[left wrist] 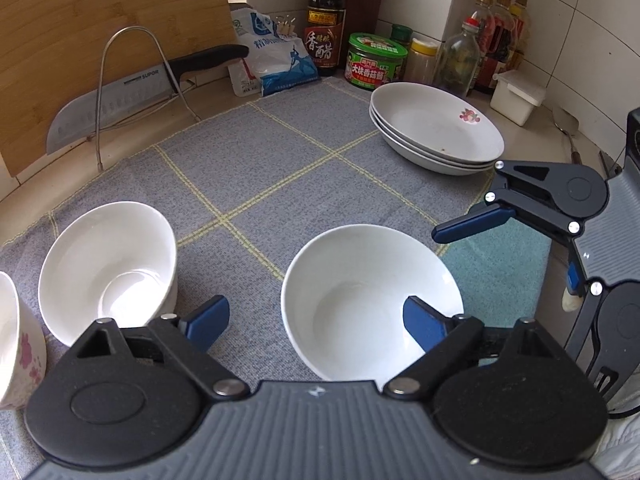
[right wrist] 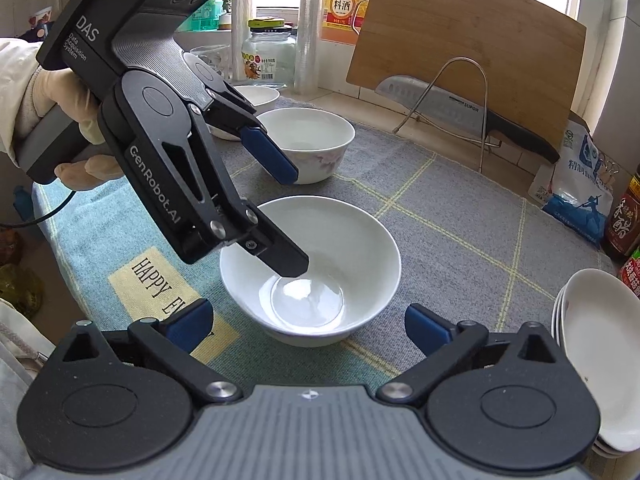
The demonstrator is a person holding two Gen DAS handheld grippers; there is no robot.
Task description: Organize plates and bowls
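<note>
A plain white bowl stands upright on the grey checked mat. My left gripper is open and straddles its rim: one finger reaches inside the bowl, the other hangs outside, and neither pad presses on it. My right gripper is open too, close to the bowl's side with nothing between its fingers. A second white bowl sits to the left, with a pink-flowered bowl beyond it. Three stacked white plates rest at the mat's far right.
A knife lies in a wire rack against a wooden cutting board. A salt bag, a vinegar bottle, jars and small bottles line the back wall. A gloved hand holds the left gripper. A light blue towel lies under the mat.
</note>
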